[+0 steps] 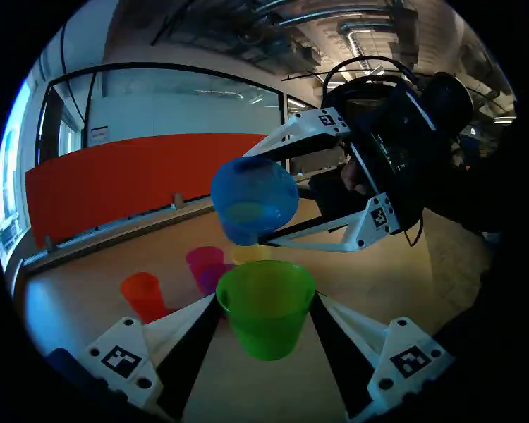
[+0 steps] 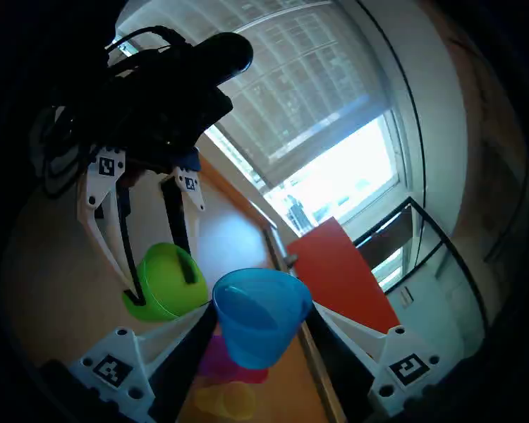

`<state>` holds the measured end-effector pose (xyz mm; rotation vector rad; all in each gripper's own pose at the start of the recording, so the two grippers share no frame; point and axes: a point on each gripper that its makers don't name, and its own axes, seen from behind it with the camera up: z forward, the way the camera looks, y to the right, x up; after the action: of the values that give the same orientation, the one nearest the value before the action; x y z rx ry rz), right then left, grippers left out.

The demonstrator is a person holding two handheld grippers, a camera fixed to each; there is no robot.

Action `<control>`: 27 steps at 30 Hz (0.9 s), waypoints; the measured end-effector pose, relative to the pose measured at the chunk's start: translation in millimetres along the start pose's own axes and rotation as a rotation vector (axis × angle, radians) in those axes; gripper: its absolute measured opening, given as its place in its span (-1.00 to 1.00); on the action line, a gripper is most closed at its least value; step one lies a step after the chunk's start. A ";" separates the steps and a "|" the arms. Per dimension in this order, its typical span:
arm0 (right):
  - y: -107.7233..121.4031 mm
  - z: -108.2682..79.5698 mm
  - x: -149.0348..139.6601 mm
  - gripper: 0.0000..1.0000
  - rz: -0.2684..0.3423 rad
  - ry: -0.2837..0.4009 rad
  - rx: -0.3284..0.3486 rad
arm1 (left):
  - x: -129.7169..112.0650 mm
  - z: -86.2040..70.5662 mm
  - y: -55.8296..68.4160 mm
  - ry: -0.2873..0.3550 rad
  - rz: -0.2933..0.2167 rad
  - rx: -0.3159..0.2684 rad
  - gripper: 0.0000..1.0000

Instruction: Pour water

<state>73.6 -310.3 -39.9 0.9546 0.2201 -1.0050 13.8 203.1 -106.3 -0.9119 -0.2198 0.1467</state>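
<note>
My left gripper [image 1: 264, 310] is shut on a green cup [image 1: 266, 309], held upright above the wooden table [image 1: 384, 282]. Just above and behind it my right gripper [image 1: 264, 201] holds a blue cup [image 1: 254, 197] tipped on its side, mouth toward the green cup; yellowish liquid shows inside. In the right gripper view my right gripper [image 2: 261, 321] is shut on the blue cup [image 2: 259, 321], and the left gripper [image 2: 159, 285] with the green cup [image 2: 166, 282] hangs beyond it to the left.
On the table stand an orange cup [image 1: 144, 295], a magenta cup [image 1: 205, 262], a purple cup [image 1: 211, 276] and a yellow cup [image 1: 249, 253]. The magenta cup [image 2: 219, 359] and yellow cup [image 2: 226, 402] lie below the blue one. An orange-red panel [image 1: 123, 176] runs behind the table.
</note>
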 end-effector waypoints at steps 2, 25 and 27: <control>-0.2 0.8 0.2 0.82 -0.014 -0.003 0.003 | 0.0 0.1 -0.2 0.000 -0.001 0.000 0.73; 2.2 3.5 6.1 0.81 -0.137 -0.013 0.003 | 1.7 0.6 2.1 0.006 0.003 -0.006 0.73; 2.7 3.3 6.4 0.82 -0.146 -0.014 0.003 | 1.8 0.8 2.3 0.006 0.002 -0.006 0.73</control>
<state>78.5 -316.3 -40.0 0.9443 0.2803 -1.1458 15.3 205.5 -107.5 -0.9189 -0.2137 0.1454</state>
